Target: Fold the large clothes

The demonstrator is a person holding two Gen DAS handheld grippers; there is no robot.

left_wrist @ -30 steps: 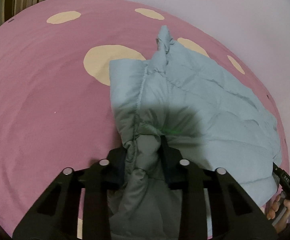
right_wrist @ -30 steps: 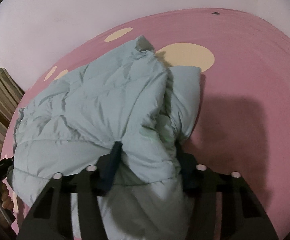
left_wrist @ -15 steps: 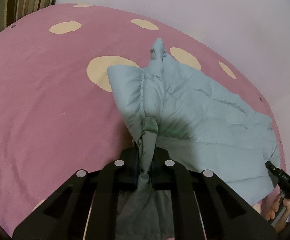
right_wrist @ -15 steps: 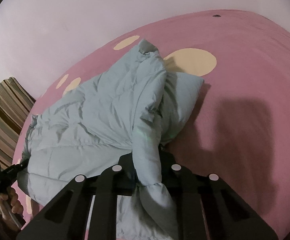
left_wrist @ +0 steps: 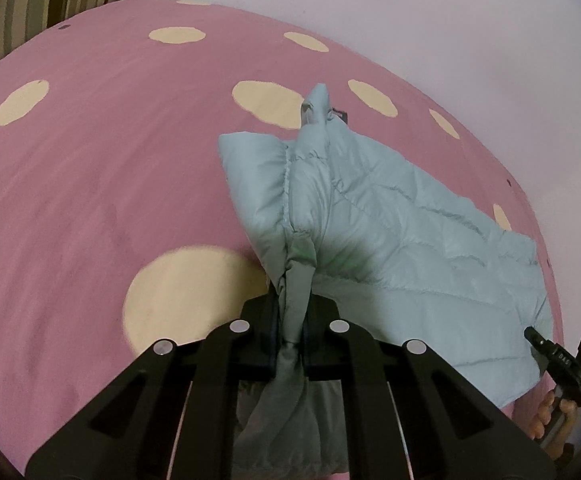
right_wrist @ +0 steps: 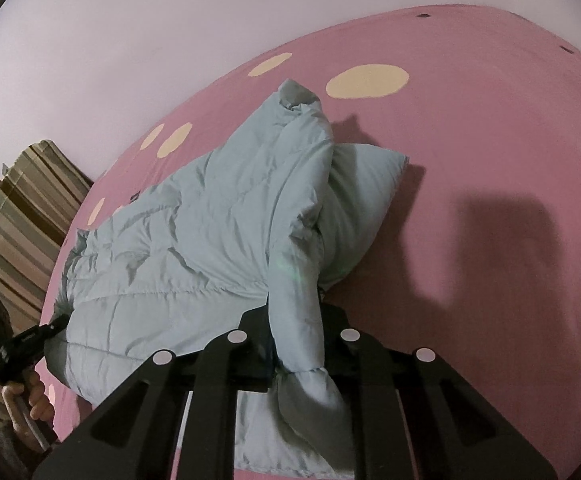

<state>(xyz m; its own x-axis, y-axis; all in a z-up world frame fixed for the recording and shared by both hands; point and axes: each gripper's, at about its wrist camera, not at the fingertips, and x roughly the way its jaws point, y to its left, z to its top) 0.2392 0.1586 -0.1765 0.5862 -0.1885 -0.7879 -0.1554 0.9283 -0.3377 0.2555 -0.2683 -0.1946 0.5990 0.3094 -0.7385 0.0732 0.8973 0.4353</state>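
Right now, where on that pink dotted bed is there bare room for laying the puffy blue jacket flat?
Bare pink bedsheet spreads beside the quilted light-blue jacket, away from the white wall. It is crowded near the wall, where the jacket lies.

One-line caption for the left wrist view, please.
Left gripper shut on a bunched edge of the pale blue puffer jacket lying on a pink spotted bedsheet.

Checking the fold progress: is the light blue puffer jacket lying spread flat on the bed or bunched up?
Bunched up. The puffer jacket rises in folds off the pink bedsheet, each near corner pinched by the left gripper and right gripper.
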